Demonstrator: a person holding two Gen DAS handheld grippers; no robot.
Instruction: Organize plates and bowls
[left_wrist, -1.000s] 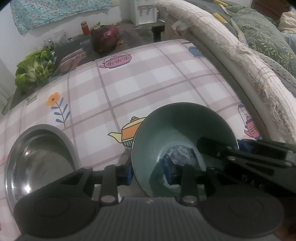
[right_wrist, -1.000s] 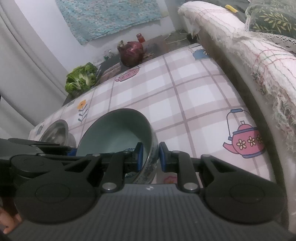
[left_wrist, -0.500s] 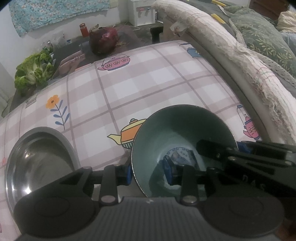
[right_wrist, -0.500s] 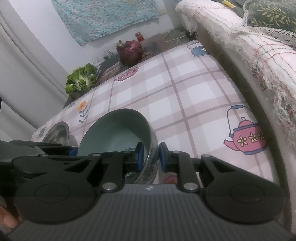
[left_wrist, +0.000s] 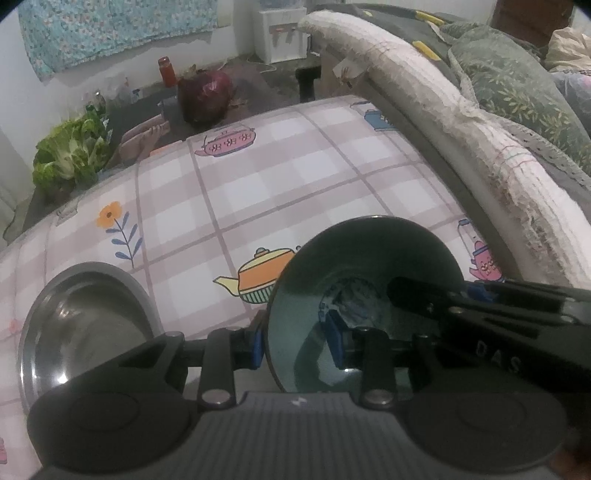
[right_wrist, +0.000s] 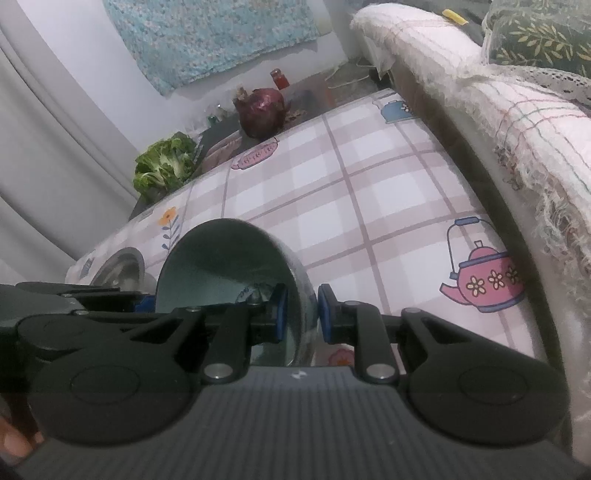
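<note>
A green bowl (left_wrist: 369, 251) with a blue pattern at its bottom is held tilted just above the plaid tablecloth (left_wrist: 277, 184), between both grippers. My left gripper (left_wrist: 295, 341) is shut on its left rim, one blue pad outside the wall and one inside. My right gripper (right_wrist: 300, 314) is shut on the opposite rim of the green bowl (right_wrist: 221, 254), with the wall pinched between its pads. A steel bowl (left_wrist: 85, 325) sits on the cloth just left of the green one, and the steel bowl (right_wrist: 122, 266) is also in the right wrist view.
A sofa edge under a fringed cloth (left_wrist: 461, 122) runs along the table's right side. Beyond the far edge lie leafy greens (left_wrist: 70, 158) and a dark red cabbage (left_wrist: 205, 96). A fingertip (right_wrist: 14, 443) shows at the bottom left of the right wrist view.
The green bowl has tipped a little more, with its mouth turned further towards the left. Both grips stay the same.
</note>
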